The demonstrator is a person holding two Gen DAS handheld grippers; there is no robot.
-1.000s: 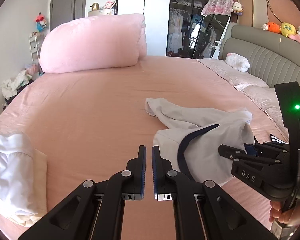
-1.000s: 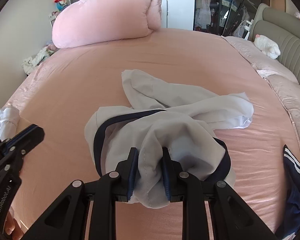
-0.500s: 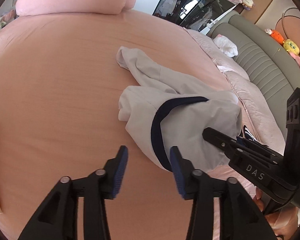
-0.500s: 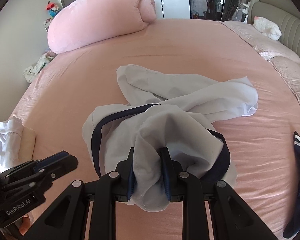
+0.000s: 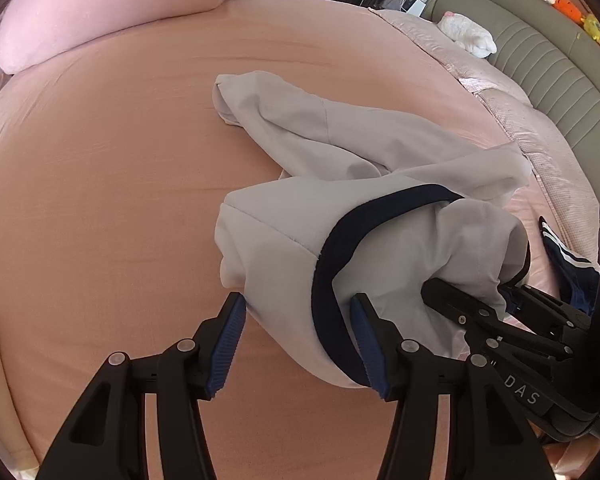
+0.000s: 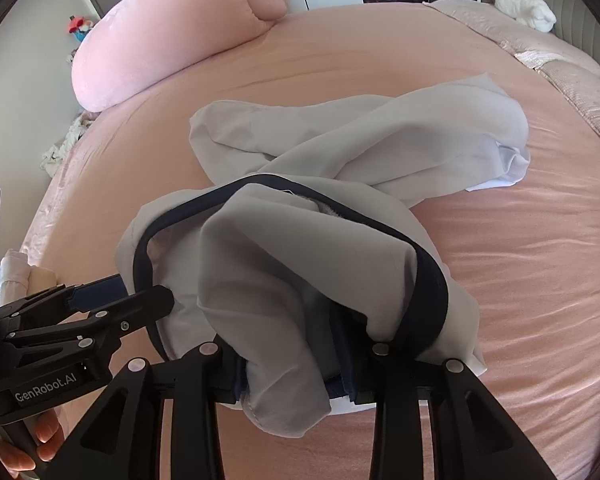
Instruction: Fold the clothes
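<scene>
Light grey trousers (image 5: pixel 380 152) (image 6: pixel 380 140) with a navy waistband (image 5: pixel 328 256) (image 6: pixel 432 280) lie crumpled on the pink bed sheet (image 5: pixel 100 200). My left gripper (image 5: pixel 300 316) is open and points down at the near waist edge. Cloth and waistband lie between its blue pads, which do not press on them. From the right wrist view, the left gripper (image 6: pixel 146 290) sits at the waistband's left side. My right gripper (image 6: pixel 292 360) (image 5: pixel 464 292) has a bunched fold of the trousers between its jaws, which are opening. The draped fabric hides most of its fingers.
A rolled pink duvet (image 5: pixel 100 20) (image 6: pixel 172 40) lies at the far side of the bed. The grey padded headboard (image 5: pixel 540 60) and a white plush toy (image 5: pixel 468 36) are at the right. A navy striped garment (image 5: pixel 568 256) lies beside the right gripper. Folded pale clothes (image 6: pixel 20 272) sit at the left.
The left gripper opened, tipped downward and came up to the waistband, which now lies between its jaws. The right gripper sank with its fold, and its jaws have spread wider.
</scene>
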